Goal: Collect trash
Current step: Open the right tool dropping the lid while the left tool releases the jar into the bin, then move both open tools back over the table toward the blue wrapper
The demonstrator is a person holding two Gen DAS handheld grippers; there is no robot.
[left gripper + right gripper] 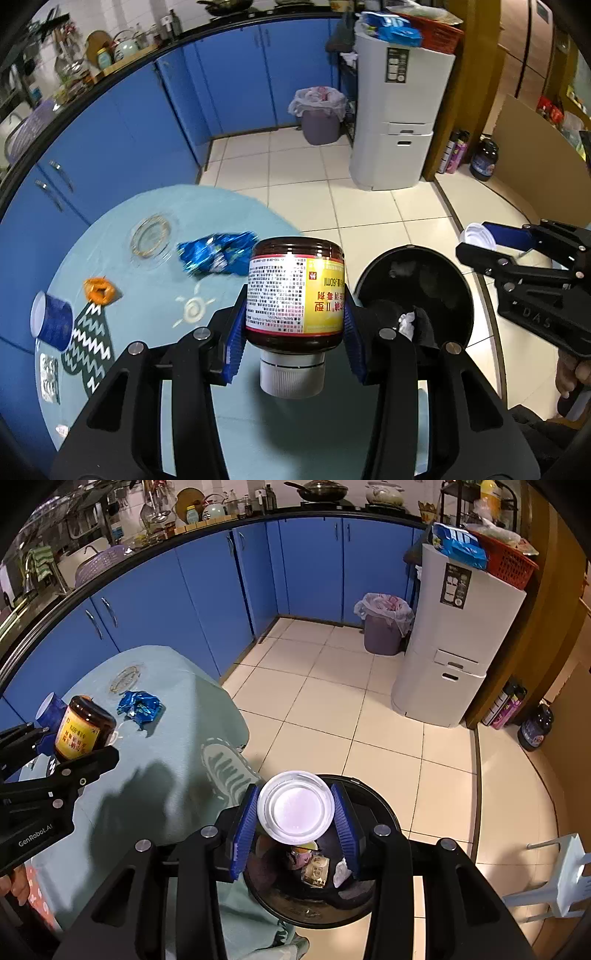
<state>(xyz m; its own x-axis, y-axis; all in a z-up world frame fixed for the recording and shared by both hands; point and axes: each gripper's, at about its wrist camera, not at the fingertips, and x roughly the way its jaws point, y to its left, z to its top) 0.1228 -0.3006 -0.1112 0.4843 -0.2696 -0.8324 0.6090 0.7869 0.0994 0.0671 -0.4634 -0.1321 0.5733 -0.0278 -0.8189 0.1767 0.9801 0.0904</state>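
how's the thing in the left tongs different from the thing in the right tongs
The left tongs grip a brown bottle with a yellow and white printed label; the right tongs grip a plain white cup.
The bottle is capped and held over the table; the cup is open, its mouth facing the camera, above the black bin.
Both are clamped between blue pads.

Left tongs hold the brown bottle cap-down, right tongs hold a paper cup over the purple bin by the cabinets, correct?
Not quite. The right tongs hold the paper cup over the black bin beside the table, as the right wrist view shows. The left tongs do hold the brown bottle cap-down.
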